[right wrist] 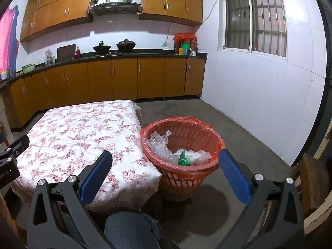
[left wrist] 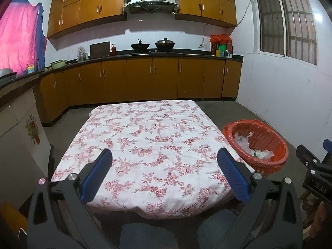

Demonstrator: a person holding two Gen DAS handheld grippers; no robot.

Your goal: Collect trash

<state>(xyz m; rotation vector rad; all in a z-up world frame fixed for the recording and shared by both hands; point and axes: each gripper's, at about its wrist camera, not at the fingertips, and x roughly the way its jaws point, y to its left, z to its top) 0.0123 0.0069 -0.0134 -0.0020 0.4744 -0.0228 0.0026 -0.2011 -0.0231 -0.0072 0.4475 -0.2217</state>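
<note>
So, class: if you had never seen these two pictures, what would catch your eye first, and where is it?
First the red trash basket on the floor at the table's right edge, lined with a red bag and holding crumpled clear plastic. Then the floral tablecloth covering the table in mid-room. Both blue-padded tongs, left and right, are open and hold nothing.

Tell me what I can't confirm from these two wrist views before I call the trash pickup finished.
- Floor under the table: hidden by the floral cloth in both views.
- Bottom of the orange bin: covered by clear plastic and a green scrap; the contents beneath don't show.
- Floor near the person's knee: blocked by the right gripper and left gripper frames.
- Countertop items: too small to identify.
</note>
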